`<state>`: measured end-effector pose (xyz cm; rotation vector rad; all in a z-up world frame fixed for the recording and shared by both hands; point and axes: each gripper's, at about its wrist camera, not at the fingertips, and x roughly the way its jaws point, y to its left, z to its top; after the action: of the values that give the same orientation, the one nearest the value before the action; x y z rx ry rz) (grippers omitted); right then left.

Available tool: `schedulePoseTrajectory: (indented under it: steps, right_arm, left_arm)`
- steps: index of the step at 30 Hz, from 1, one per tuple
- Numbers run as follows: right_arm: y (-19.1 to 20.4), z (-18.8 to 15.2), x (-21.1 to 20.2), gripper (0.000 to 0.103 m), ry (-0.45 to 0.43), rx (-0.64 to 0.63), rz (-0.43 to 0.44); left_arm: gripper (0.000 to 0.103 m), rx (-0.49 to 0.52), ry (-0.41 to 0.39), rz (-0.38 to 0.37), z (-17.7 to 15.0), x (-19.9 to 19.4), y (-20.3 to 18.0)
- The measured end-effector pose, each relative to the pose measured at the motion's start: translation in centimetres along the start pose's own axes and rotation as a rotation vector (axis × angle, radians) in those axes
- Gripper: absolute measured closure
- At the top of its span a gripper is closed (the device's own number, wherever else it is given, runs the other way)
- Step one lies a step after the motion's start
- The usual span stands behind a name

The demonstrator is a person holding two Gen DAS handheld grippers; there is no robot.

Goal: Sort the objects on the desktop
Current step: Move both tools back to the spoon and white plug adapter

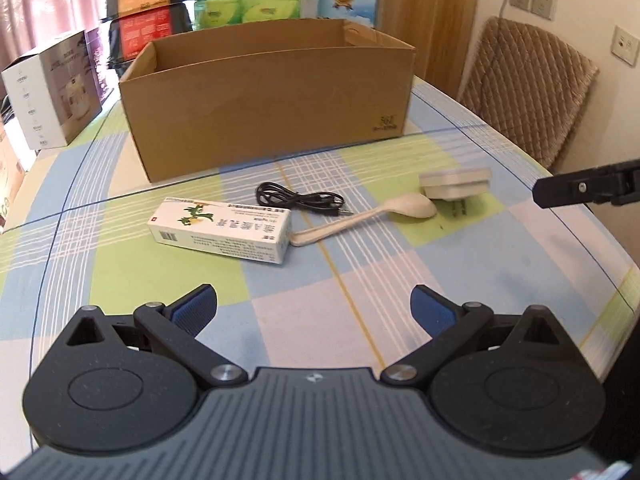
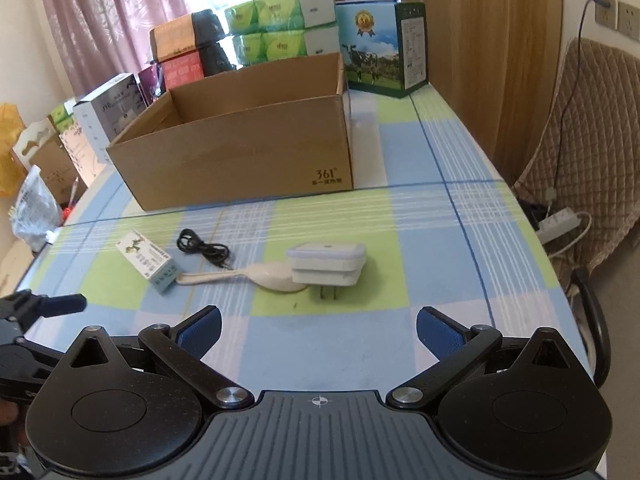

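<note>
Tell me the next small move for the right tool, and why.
Probably ease the right tool forward and down over the white charger. Both tools are open and empty, the charger lies straight ahead of the right one, and it rests partly on the spoon, so lifting it first frees the spoon. The open cardboard box waits behind.

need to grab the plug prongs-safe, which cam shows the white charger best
The right wrist view: the white charger sits near centre, close ahead of the open right claw, prongs pointing toward the camera and its body overlapping the spoon bowl. The left wrist view shows it smaller and off to the right.
</note>
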<state>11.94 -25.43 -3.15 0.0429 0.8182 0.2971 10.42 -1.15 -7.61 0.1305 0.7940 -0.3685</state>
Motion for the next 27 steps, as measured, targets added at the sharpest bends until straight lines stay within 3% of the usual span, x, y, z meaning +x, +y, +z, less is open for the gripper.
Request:
schedulePoseTrajectory:
  steps: [3,9,16,27]
  right_arm:
    - [-0.1,-0.1,0.9,0.002,-0.016,-0.004,0.019]
    - [0.1,-0.6,1.9,0.002,-0.054,-0.028,0.064]
    - [0.3,-0.8,3.0,0.002,-0.040,-0.035,0.055]
    - [-1.2,-0.4,4.0,0.002,-0.004,-0.008,0.028]
  left_arm:
    - [0.002,-0.048,0.013,-0.013,0.0,0.8,0.6]
    - [0.002,-0.023,0.035,-0.005,-0.4,1.6,0.0]
    - [0.002,-0.045,0.050,0.000,-0.5,1.9,0.2]
    - [0.003,0.064,0.030,-0.006,0.7,1.9,-0.3]
